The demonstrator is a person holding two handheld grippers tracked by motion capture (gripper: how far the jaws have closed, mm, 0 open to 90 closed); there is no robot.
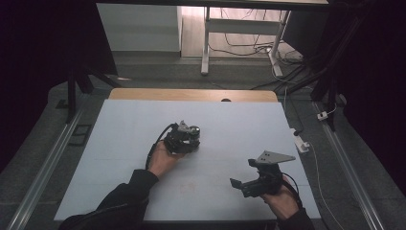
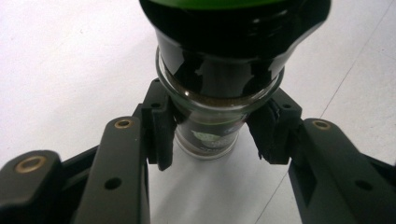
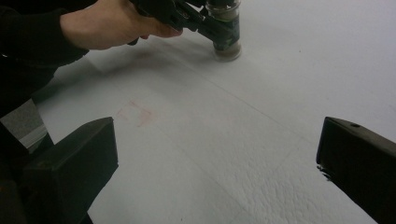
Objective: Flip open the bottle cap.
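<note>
Jar [image 2: 210, 116] held upright by left gripper [image 2: 212, 128]
It is clamped at the sides; right gripper [image 1: 246, 175], spread empty, lies well apart from the jar.

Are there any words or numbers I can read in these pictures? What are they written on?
No words or numbers can be read anywhere.
The jar in the left gripper has a label with a pale mark on it, too blurred to read.
In the right gripper view the same jar is too far off and too small to read.
The faint reddish smudge on the white table is a stain, not writing.
</note>
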